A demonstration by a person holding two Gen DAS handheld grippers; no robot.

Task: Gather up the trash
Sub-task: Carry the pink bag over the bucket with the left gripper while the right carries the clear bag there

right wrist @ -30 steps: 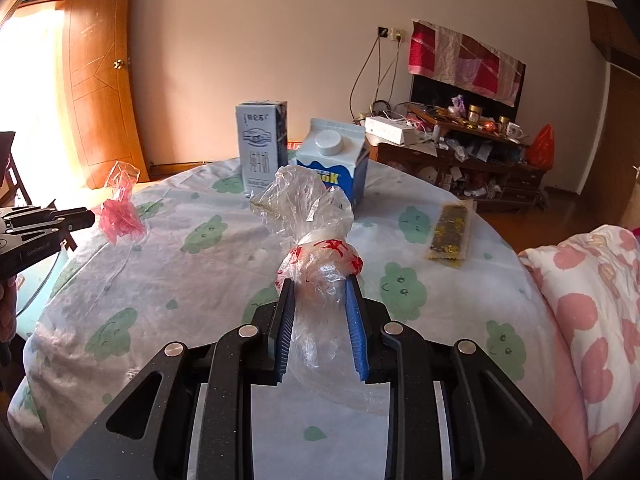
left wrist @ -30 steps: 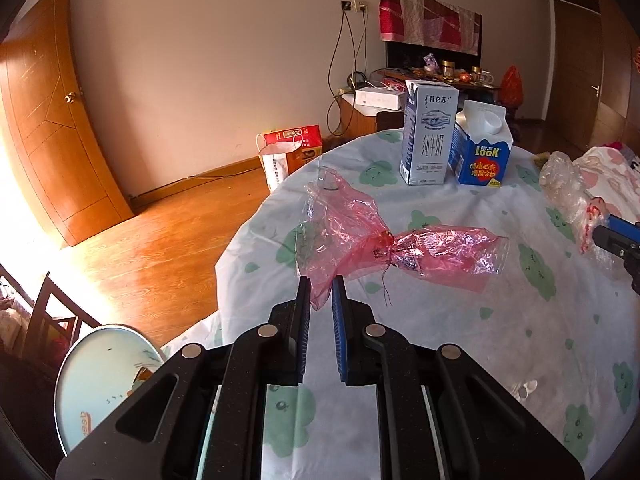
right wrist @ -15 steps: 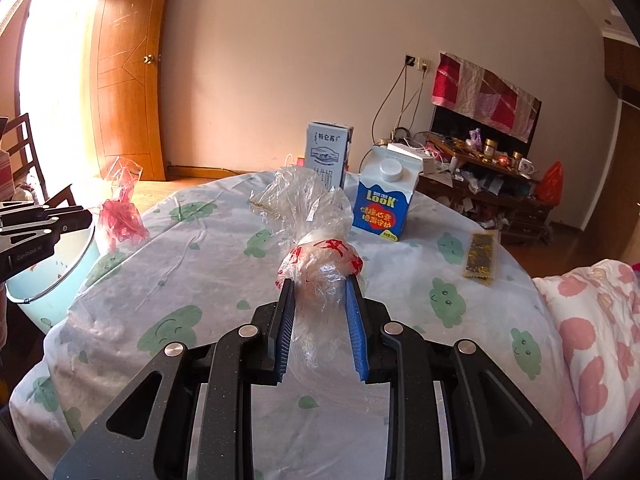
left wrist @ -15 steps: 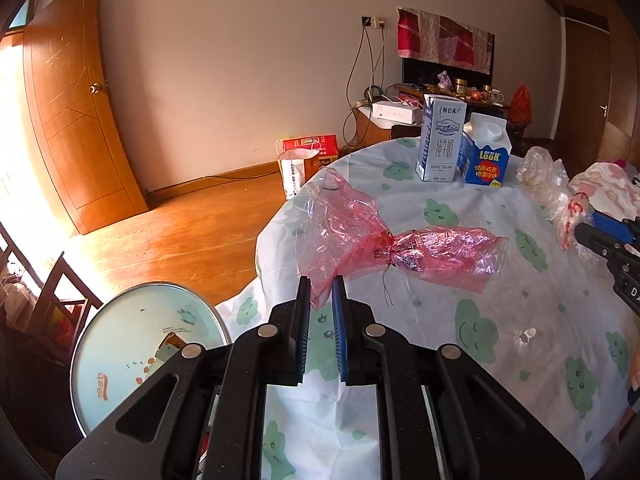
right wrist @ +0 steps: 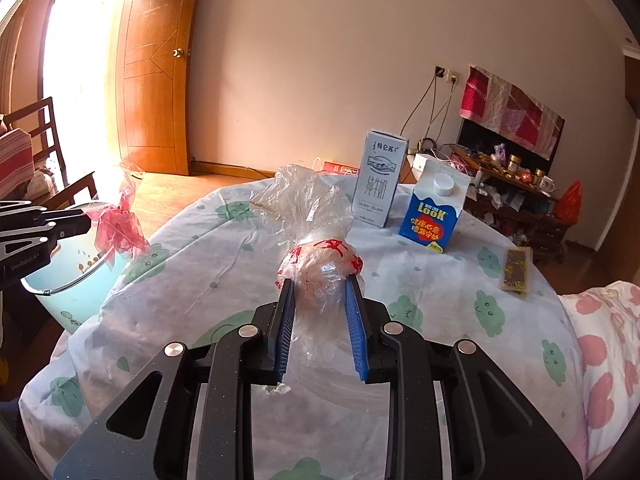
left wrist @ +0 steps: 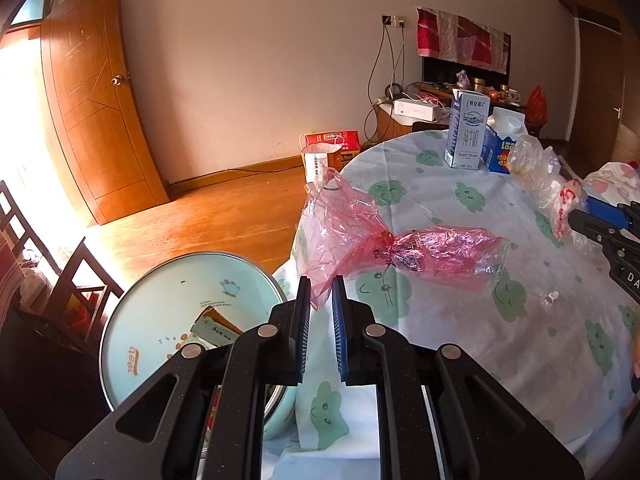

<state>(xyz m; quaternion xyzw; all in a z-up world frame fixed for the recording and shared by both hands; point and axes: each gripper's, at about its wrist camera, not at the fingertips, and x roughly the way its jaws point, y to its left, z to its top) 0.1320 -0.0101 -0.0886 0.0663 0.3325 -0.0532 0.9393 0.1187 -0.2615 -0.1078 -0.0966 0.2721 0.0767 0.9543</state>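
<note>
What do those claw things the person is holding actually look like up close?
Both look alike. Each claw, left and right, is matte black plastic with triangular cut-outs, round silver pins at the joints, and two flat fingers lined with ribbed blue pads. Small white lettering marks the side of the body.

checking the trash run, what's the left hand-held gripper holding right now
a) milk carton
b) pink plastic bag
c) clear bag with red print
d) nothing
b: the left hand-held gripper is pinched shut on an edge of the pink plastic bag; the clear bag sits in the right hand-held gripper.
</note>
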